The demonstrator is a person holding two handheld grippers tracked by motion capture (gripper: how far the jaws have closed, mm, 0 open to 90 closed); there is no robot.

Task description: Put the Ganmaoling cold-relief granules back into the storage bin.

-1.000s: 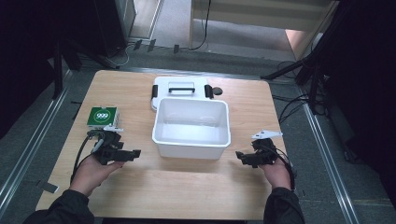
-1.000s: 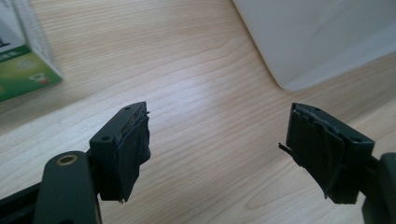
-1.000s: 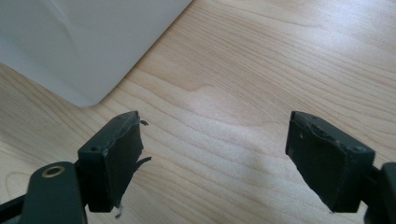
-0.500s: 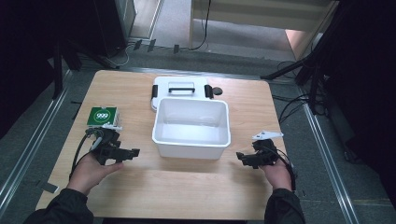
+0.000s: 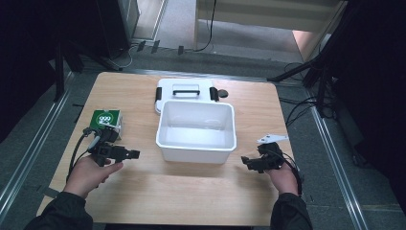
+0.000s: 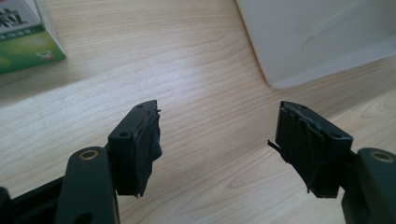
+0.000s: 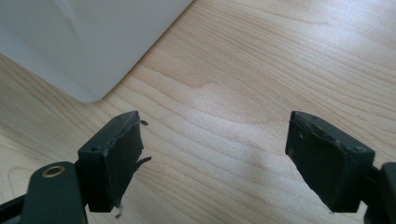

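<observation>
A white plastic tub stands open at the middle of the wooden table, and its corner shows in the left gripper view and the right gripper view. The matching lid lies flat behind it. A green and white carton stands at the left. My left gripper hovers low between carton and tub, pointing at the tub. Its jaws have just been closing a little and stand apart over bare wood, nothing between them. My right gripper is open and empty by the tub's front right corner.
A small black round object lies beside the lid at the back. Bare wood runs along the table's front edge. Cables trail from both grippers over the hands. Dark stands and floor cables surround the table.
</observation>
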